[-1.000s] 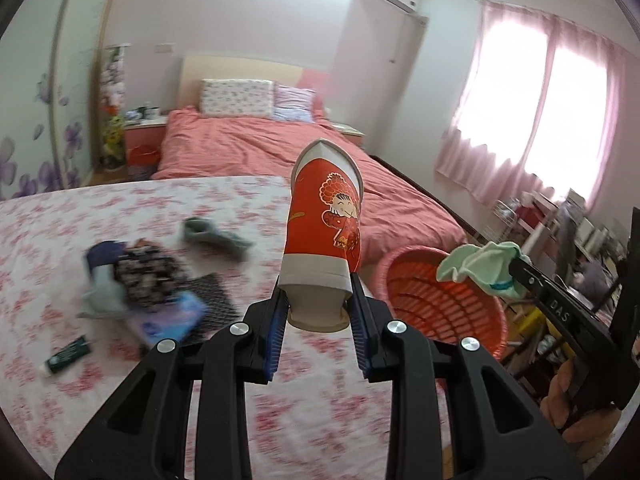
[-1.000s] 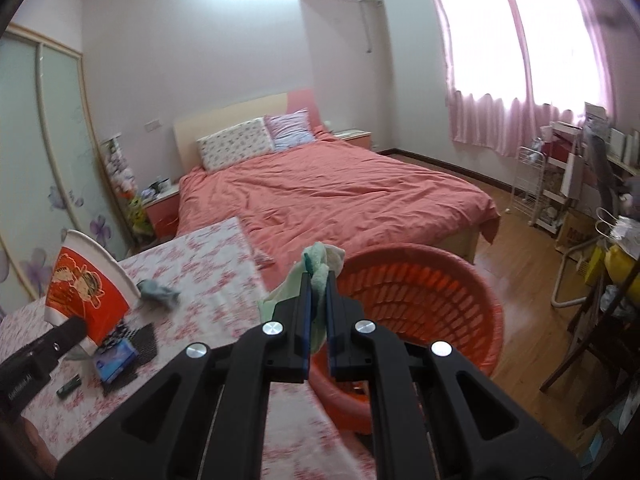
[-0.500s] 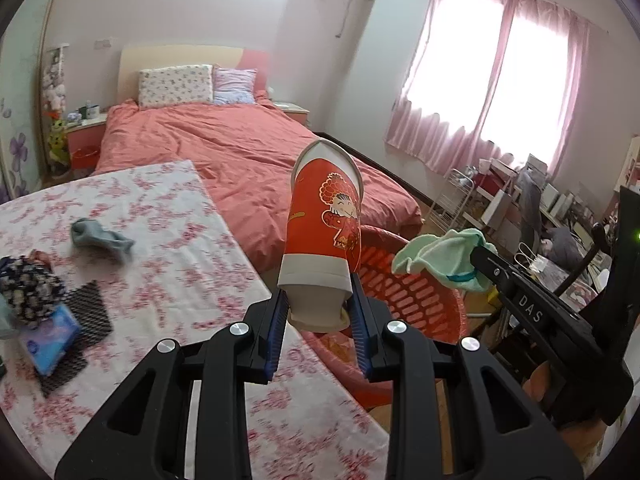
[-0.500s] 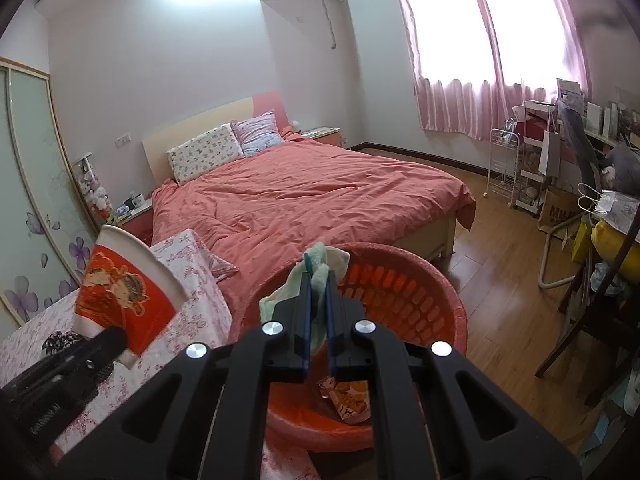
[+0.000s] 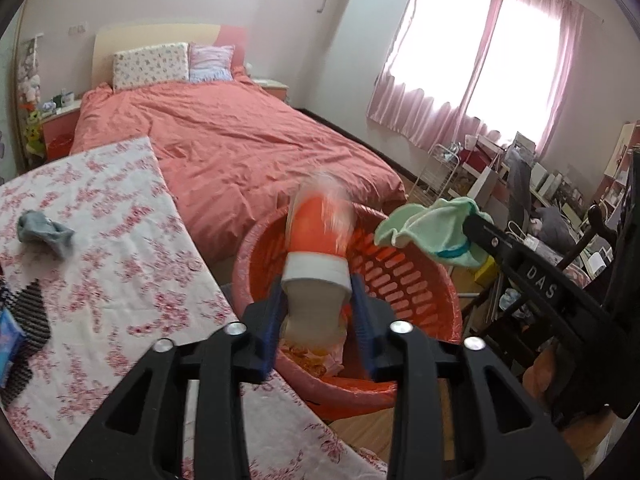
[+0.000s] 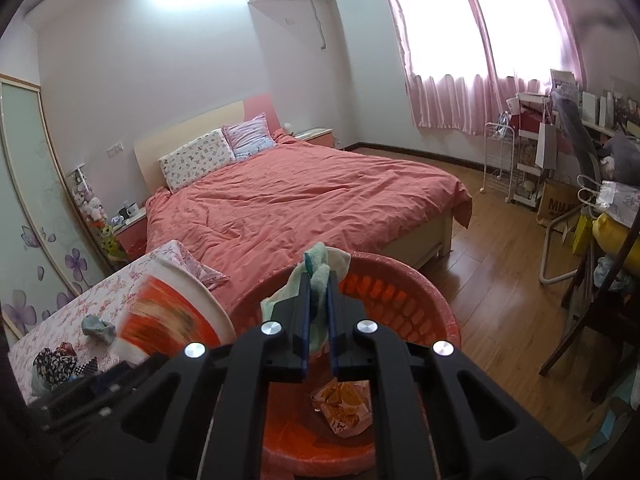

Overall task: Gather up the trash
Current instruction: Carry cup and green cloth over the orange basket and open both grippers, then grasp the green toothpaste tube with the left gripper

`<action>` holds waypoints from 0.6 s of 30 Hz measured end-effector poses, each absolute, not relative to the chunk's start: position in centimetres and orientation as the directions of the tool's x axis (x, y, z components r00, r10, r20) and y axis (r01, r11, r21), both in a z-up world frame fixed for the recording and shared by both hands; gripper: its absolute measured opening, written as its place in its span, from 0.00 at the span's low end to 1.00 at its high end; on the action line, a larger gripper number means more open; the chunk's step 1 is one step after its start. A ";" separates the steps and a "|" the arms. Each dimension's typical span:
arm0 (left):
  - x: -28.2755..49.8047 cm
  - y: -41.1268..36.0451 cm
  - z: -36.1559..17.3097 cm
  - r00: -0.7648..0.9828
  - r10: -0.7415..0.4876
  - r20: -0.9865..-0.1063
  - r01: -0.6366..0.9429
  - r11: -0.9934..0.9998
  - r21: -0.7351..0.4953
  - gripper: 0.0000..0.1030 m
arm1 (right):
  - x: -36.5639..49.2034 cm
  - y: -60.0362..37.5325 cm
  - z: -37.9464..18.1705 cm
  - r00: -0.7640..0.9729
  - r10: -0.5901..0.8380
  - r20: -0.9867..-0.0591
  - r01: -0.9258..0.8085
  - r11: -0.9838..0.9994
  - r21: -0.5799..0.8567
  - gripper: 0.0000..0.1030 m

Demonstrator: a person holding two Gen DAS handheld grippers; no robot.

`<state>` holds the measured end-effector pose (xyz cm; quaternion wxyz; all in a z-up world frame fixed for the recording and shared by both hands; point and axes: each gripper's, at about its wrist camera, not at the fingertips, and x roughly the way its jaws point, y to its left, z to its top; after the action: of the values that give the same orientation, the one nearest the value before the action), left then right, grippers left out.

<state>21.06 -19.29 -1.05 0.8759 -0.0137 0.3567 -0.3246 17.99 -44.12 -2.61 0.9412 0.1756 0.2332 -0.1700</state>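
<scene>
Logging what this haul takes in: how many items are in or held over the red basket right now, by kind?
Paper cup, between the left gripper fingers: 1
Green cloth, in the right gripper: 1
Wrapper lying in the basket: 1
Total: 3

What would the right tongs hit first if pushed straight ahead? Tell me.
Most likely the far wall of the red basket, since the right tongs, shut on the green cloth, point over its opening. Depth is unclear; they might pass above the rim toward the bed.
</scene>
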 end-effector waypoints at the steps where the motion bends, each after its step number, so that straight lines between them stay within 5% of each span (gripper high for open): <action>1: 21.2 -19.6 -1.4 0.533 -0.571 -0.624 0.555 0.793 -0.252 0.53 | 18.2 -44.3 -2.7 0.829 -0.245 -0.503 0.411 0.877 0.249 0.13; 10: 20.9 -18.3 -2.4 0.548 -0.507 -0.666 0.512 0.832 -0.213 0.60 | 17.2 -44.7 -3.3 0.804 -0.296 -0.515 0.452 0.868 0.207 0.43; 18: 19.5 -12.3 -2.0 0.622 -0.407 -0.669 0.432 0.891 -0.140 0.66 | 16.4 -40.7 -2.1 0.814 -0.283 -0.507 0.402 0.905 0.140 0.48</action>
<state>19.46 -12.27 -1.98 0.9004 0.0173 0.3671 -0.2329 16.42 -40.71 -2.13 0.9446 0.1212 0.2451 -0.1815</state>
